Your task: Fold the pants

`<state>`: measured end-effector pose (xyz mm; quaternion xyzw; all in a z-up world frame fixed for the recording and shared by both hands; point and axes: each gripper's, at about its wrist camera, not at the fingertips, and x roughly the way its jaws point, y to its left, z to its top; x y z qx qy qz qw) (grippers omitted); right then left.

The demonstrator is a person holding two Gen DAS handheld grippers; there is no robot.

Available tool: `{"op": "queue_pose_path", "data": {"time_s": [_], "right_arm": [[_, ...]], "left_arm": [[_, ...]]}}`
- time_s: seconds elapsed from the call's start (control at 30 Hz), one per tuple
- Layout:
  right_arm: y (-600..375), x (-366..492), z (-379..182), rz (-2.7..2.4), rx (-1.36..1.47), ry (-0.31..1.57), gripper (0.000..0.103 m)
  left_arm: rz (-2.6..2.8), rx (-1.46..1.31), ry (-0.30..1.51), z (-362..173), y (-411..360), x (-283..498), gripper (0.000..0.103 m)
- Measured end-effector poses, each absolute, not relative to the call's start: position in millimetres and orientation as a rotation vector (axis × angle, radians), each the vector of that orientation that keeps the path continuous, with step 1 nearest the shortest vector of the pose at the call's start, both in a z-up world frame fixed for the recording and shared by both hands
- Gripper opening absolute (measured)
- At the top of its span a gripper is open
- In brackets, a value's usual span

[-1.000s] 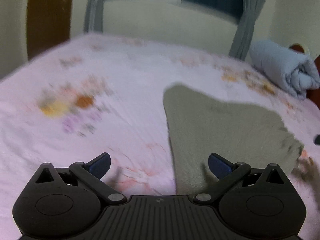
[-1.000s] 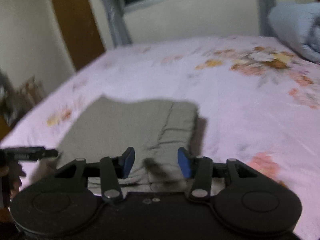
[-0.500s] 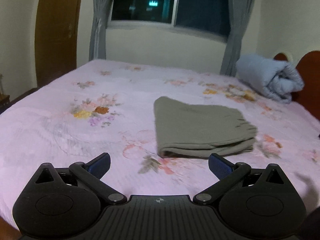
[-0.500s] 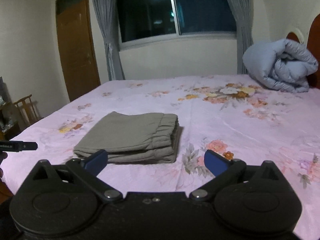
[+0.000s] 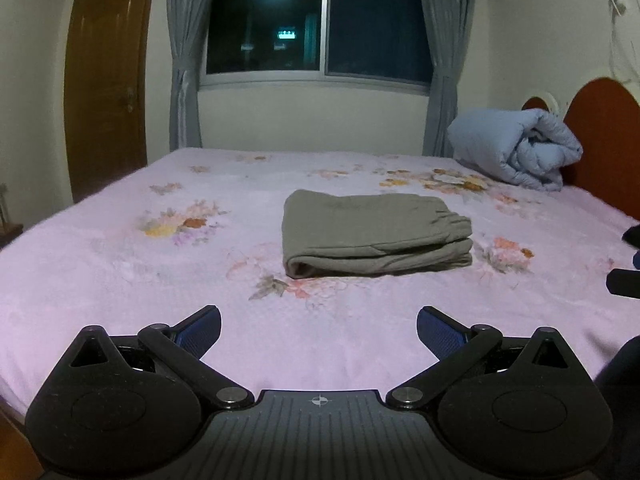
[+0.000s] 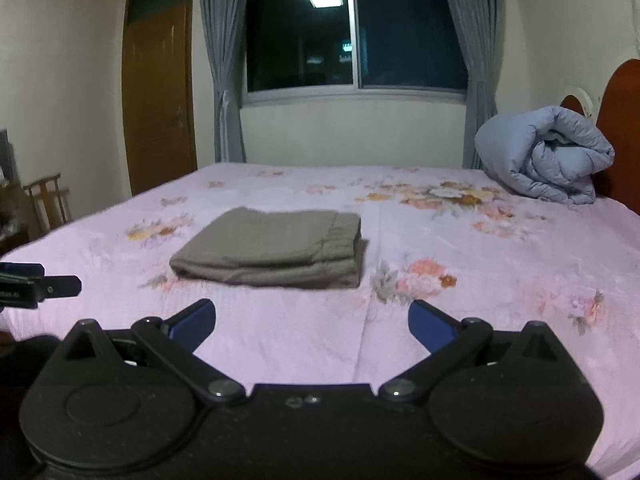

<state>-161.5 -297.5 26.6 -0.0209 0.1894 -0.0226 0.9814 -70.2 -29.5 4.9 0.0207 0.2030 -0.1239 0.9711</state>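
Observation:
The olive-grey pants [image 5: 372, 234] lie folded into a compact stack on the pink flowered bed [image 5: 120, 280], well ahead of both grippers. In the right wrist view the same folded pants [image 6: 272, 248] sit left of centre. My left gripper [image 5: 319, 330] is open, its blue pads wide apart over bare sheet. Open too is my right gripper [image 6: 312, 322], with nothing between its fingers. Part of the right gripper shows at the right edge of the left wrist view, and the left gripper's tip [image 6: 40, 286] at the left edge of the right wrist view.
A rolled blue duvet [image 5: 516, 148] lies at the back right against a red-brown headboard [image 5: 604, 136]. Behind the bed are a dark window with grey curtains [image 5: 320, 28] and a wooden door [image 5: 106, 92]. A wooden chair [image 6: 46, 200] stands left of the bed.
Both grippers have drawn back from the pants, which now lie farther off as a folded stack. The right gripper's jaws, narrow over the fabric a second ago, have spread wide.

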Motion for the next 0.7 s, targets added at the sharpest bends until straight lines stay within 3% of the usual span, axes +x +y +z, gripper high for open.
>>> {"op": "queue_pose_path", "data": {"time_s": [0.4, 0.7], "right_arm": [[-323.7, -162.8, 20.6, -0.113, 0.142, 0.374, 0.097], [-325.7, -161.8, 20.3, -0.103, 0.128, 0.379, 0.097]], "left_arm": [[-0.282, -0.031, 0.434, -0.2, -17.4, -63.9, 0.103], [-0.282, -0.020, 0.429, 0.1, -20.6, -64.8, 0.103]]}}
